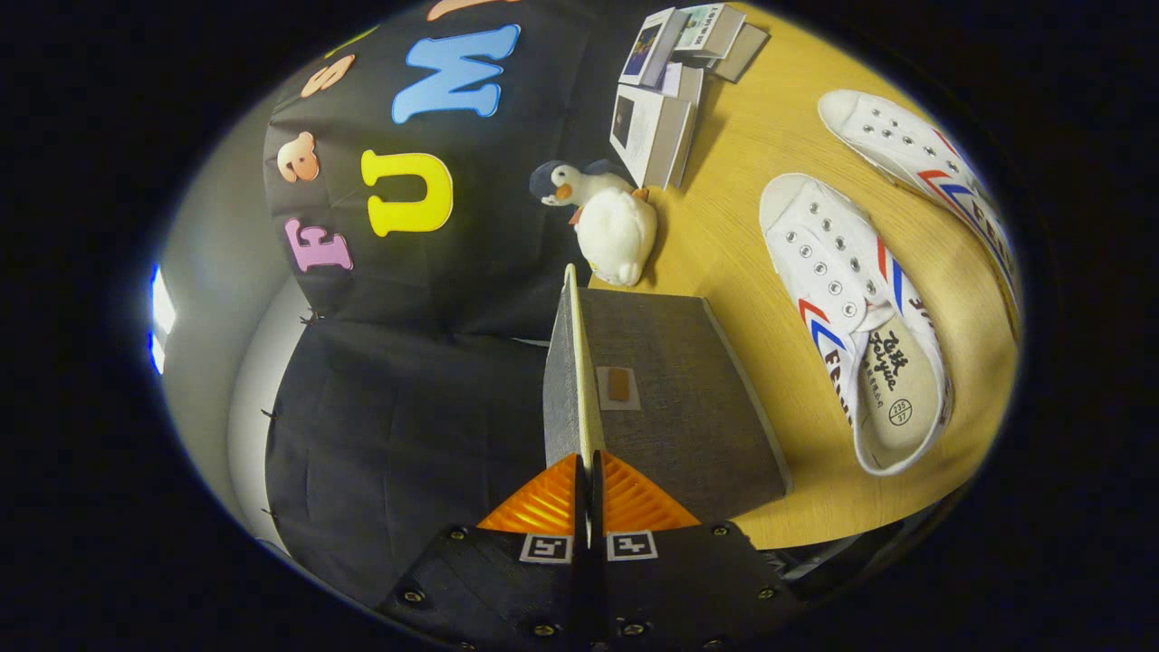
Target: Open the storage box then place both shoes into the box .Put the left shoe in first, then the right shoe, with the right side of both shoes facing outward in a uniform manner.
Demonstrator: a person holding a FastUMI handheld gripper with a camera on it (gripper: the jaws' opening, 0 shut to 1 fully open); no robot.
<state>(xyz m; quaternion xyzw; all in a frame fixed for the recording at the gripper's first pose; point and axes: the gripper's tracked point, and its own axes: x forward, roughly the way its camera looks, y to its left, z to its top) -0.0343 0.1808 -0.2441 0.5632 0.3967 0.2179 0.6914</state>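
Note:
My gripper [589, 460] is shut on the edge of the lid [569, 380] of the grey fabric storage box [697, 426]. The lid is a thin panel seen edge-on, running straight ahead from the fingertips and swung away from the box's face. That face carries a small brown patch [618, 385]. Two white sneakers with red and blue stripes lie on the wooden table [724, 235] beyond the box. The nearer shoe [851, 317] is right beside the box and shows its insole. The farther shoe [924, 154] lies past it.
A white plush penguin [611, 226] sits on the table just past the far end of the box and lid. Several small books or cartons [670, 91] stand farther back. The booth's black cloth wall [407, 398] runs along the lid's other side.

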